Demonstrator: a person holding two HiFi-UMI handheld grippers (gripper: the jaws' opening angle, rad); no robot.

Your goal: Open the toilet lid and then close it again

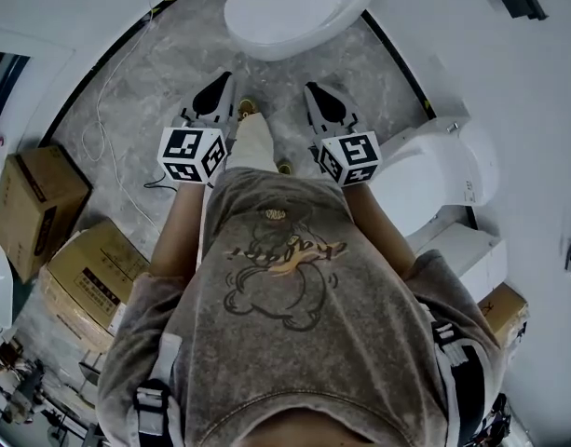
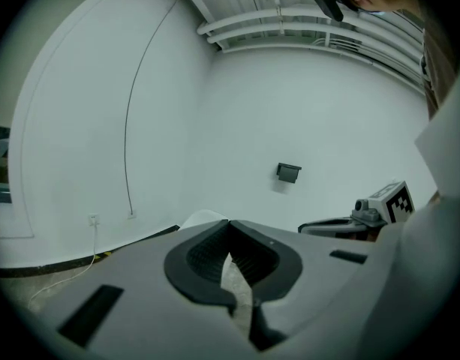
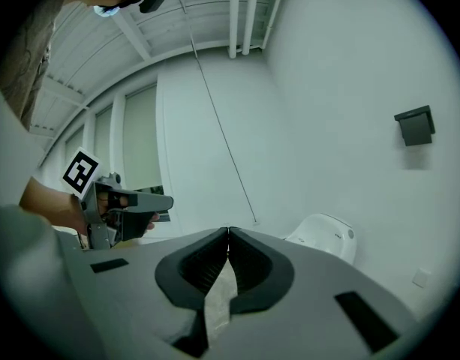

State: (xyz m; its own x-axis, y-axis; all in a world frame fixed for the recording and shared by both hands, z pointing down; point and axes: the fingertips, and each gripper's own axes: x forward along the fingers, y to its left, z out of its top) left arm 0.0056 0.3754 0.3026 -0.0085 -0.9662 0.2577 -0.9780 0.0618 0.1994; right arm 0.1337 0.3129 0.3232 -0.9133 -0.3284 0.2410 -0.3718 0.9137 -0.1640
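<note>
A white toilet (image 1: pixel 290 9) stands on the grey marble floor straight ahead, its lid (image 1: pixel 276 12) lying flat and shut. Both grippers hover short of it, side by side, not touching it. My left gripper (image 1: pixel 222 84) is shut with nothing between its jaws; in the left gripper view (image 2: pixel 229 223) only a sliver of the toilet (image 2: pixel 202 217) shows past the tips. My right gripper (image 1: pixel 313 91) is likewise shut and empty. The right gripper view (image 3: pixel 228 232) shows the toilet (image 3: pixel 325 235) off to the right against the wall.
A second white toilet (image 1: pixel 445 170) stands close on the right. Cardboard boxes (image 1: pixel 38 203) sit at the left and one (image 1: pixel 504 310) at the lower right. A thin cable (image 1: pixel 108 147) trails over the floor. A black box (image 3: pixel 415 126) hangs on the wall.
</note>
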